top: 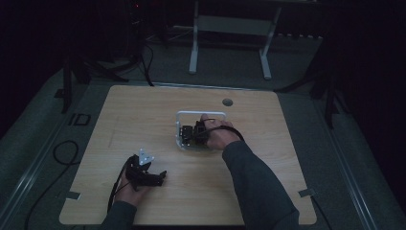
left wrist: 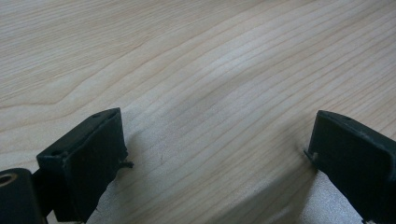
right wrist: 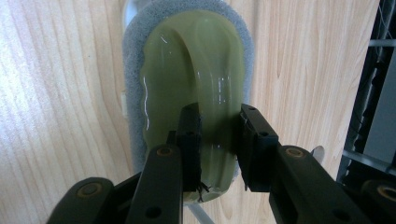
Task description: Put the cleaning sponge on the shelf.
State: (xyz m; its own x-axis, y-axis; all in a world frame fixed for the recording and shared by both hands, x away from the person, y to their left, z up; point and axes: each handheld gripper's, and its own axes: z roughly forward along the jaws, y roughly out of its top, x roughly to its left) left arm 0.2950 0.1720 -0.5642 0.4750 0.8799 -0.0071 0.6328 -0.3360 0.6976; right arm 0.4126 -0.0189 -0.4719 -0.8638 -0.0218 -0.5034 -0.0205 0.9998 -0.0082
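Jaws of your right gripper [right wrist: 218, 140] are drawn close together on the raised handle of the scrubber [right wrist: 196, 70], one black pad on each side of the glossy yellow-green ridge and both pressed against it, at lower centre of the right gripper view. That handle runs up the frame from the pads and curves over toward the top; a grey sponge rim borders it on the left and around the top. In the high view your right gripper [top: 192, 135] and hand [top: 221, 136] sit just right of centre, inside a white tray [top: 178, 125], and the scrubber itself cannot be made out there under the gripper. Whether the scrubber rests on the tray floor or is lifted cannot be told. Your left gripper [left wrist: 217, 154] stands wide open with nothing between its pads; in the left gripper view the two jaws occupy the lower left and lower right corners, with bare table [left wrist: 196, 70] between them. In the high view your left gripper [top: 146, 173] lies at lower left, low over the wood, well apart from the tray.
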